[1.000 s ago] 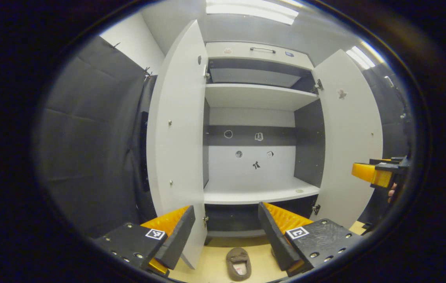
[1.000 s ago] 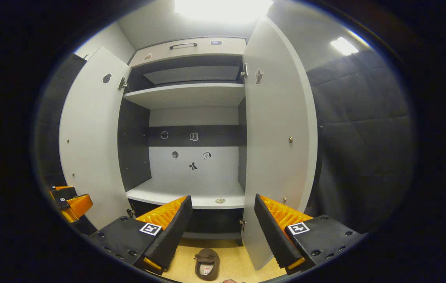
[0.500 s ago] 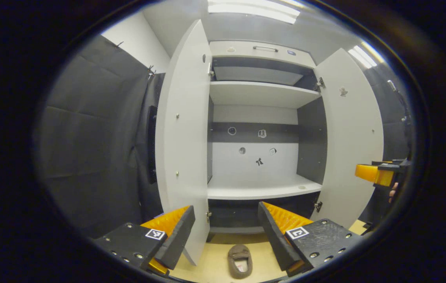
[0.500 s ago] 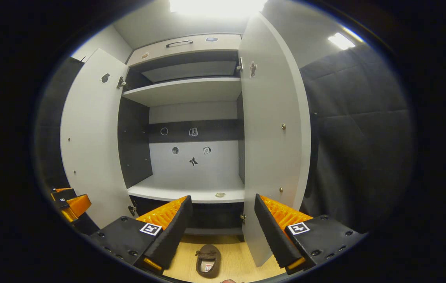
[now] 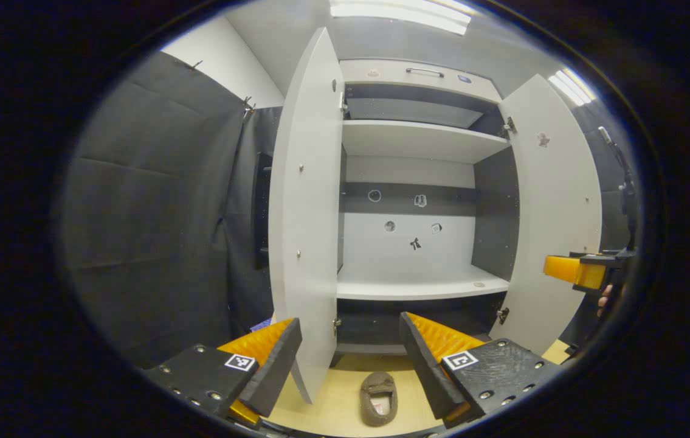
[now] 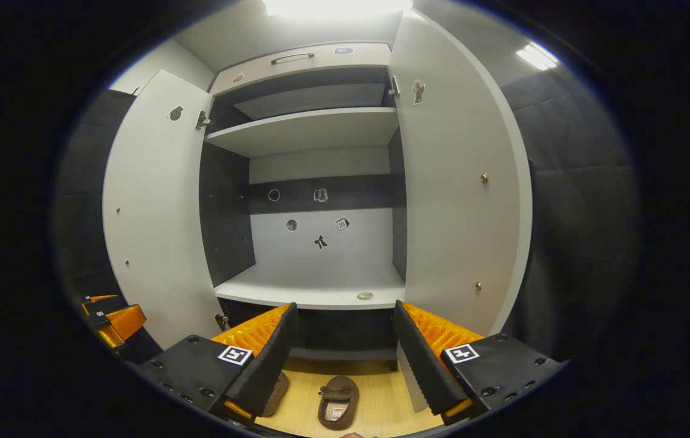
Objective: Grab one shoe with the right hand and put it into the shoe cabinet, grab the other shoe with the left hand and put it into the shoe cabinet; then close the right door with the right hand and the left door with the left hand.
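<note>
Shoe cabinet [image 6: 314, 286] stood with both doors wide, shelves bare. Two shoes lay on the floor by its front edge: one [image 6: 338, 401], another [image 6: 276, 393]. My right fingers [image 6: 345, 350] and left fingers [image 5: 351, 359] hung apart, empty. First grab pending; I judged right must descend.

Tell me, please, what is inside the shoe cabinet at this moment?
The shoe cabinet holds no shoes: its shelves are bare except for one small round object on the lower shelf. Stickers dot the back wall. The dark bottom compartment is too shadowed to judge.
</note>
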{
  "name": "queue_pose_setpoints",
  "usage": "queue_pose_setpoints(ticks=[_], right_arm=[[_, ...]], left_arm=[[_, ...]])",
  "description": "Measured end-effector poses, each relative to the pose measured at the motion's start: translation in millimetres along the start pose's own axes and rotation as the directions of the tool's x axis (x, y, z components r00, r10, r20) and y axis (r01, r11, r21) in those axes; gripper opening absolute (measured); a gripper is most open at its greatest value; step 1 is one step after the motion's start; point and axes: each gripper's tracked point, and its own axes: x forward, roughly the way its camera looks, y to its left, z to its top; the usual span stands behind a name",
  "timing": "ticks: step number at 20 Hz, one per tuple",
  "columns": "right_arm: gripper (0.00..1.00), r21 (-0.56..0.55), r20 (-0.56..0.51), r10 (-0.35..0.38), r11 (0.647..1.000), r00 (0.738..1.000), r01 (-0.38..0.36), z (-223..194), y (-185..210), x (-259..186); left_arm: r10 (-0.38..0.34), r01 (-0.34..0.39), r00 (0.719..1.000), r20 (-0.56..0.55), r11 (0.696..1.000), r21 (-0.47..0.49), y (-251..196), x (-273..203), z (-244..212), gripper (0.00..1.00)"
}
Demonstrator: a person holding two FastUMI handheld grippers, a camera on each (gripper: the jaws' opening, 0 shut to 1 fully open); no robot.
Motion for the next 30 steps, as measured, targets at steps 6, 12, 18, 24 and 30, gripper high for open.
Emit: queue_pose_setpoints(ticks=[6,12,18,24,30], right_arm=[[0.98,0.076,-0.149,0.111,0.992,0.983,-0.1,-56,29,21],[0.98,0.133,-0.364,0.196,0.979,0.911,-0.157,-142,59,46],[0.98,0.177,-0.503,0.278,0.96,0.818,-0.217,-218,80,56],[0.98,0.162,-0.637,0.216,0.976,0.74,-0.146,-303,69,65],[0.98,0.131,-0.701,0.166,0.986,0.693,-0.103,-363,69,84]], left_arm=[[-0.008,0.008,1.0,-0.024,1.0,0.014,-4,-4,-10,0.94],[-0.045,0.046,0.995,-0.084,0.999,0.018,-17,-4,-31,0.95],[-0.064,0.069,0.987,-0.15,0.997,0.026,-29,-3,-52,0.89],[-0.057,0.059,0.975,-0.217,0.998,0.001,-32,-3,-74,0.89],[-0.042,0.037,0.951,-0.305,0.999,-0.023,-28,-4,-111,0.95]])
